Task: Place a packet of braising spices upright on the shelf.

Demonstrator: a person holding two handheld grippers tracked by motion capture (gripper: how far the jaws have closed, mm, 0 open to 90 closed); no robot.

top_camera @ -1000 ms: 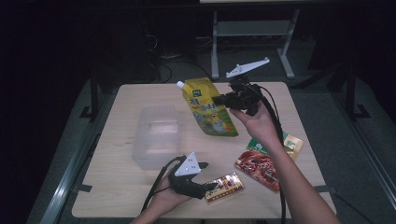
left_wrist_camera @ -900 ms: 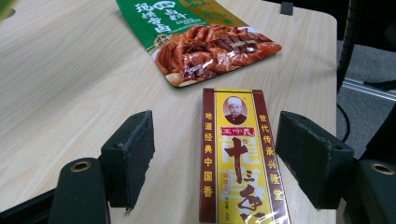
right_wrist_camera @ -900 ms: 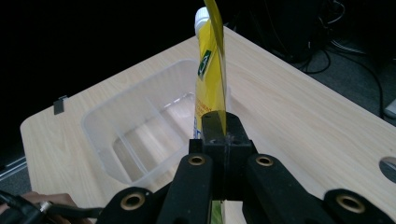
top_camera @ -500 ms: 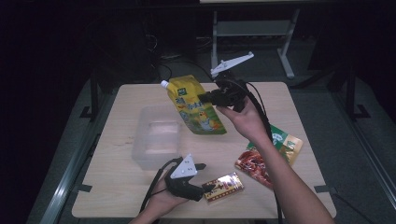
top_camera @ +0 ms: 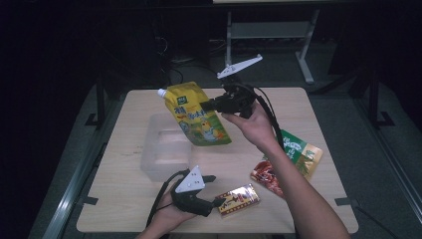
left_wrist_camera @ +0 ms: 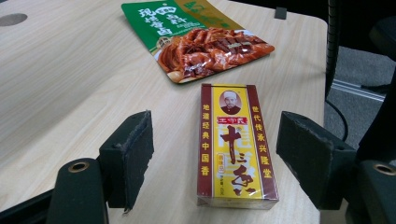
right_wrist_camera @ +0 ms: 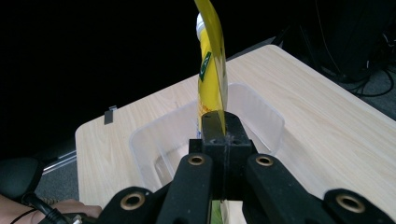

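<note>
My right gripper (top_camera: pixel 205 105) is shut on the edge of a yellow spouted pouch (top_camera: pixel 197 115) and holds it in the air above the clear plastic tub (top_camera: pixel 160 162). The right gripper view has the pouch (right_wrist_camera: pixel 212 70) edge-on, pinched between the closed jaws, with the tub (right_wrist_camera: pixel 254 112) below it. My left gripper (top_camera: pixel 215 203) lies low at the table's front edge, open. A yellow and red box (left_wrist_camera: pixel 236 144) lies flat between its pads (left_wrist_camera: pixel 133 151), which stand clear of it on both sides. The same box (top_camera: pixel 239 199) lies in the high view at the front.
A green and red snack packet (top_camera: pixel 288 162) lies on the table to the right; it is also ahead of the left gripper (left_wrist_camera: pixel 196 39). The wooden table (top_camera: pixel 318 124) ends in dark floor on all sides. A metal frame (top_camera: pixel 268 30) stands behind it.
My right gripper has lifted the yellow pouch off the table and carried it left, over the tub. The left gripper has stayed by the box.
</note>
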